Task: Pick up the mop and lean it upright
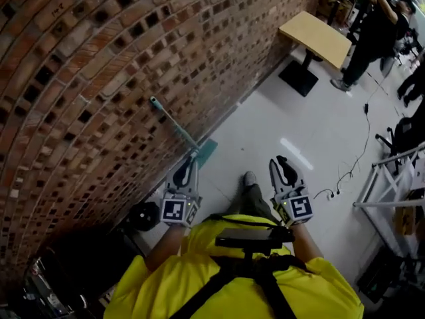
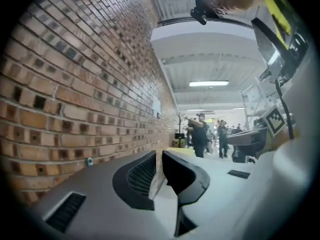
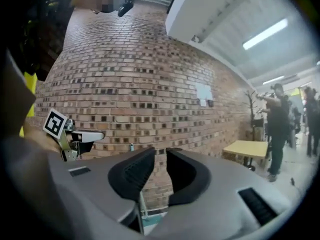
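The mop leans against the brick wall [image 1: 80, 78]. Its teal handle [image 1: 174, 125] rises to a capped tip [image 1: 154, 102], and its teal head [image 1: 207, 149] rests on the floor. My left gripper [image 1: 186, 168] is at the handle's lower end. In the left gripper view its jaws [image 2: 159, 159] stand nearly together on a pale strip of handle, and the teal tip [image 2: 89, 161] shows against the wall. My right gripper [image 1: 284, 168] hangs to the right, apart from the mop. Its jaws [image 3: 161, 156] are open with only brick wall behind the gap. The mop head [image 3: 154, 219] shows below them.
A wooden table [image 1: 317, 37] stands by the wall farther on, with a person [image 1: 372, 35] beside it. A black cable [image 1: 352, 165] trails over the pale floor. A white rack [image 1: 392, 178] stands at the right. A dark round object [image 1: 143, 216] sits at the wall's foot.
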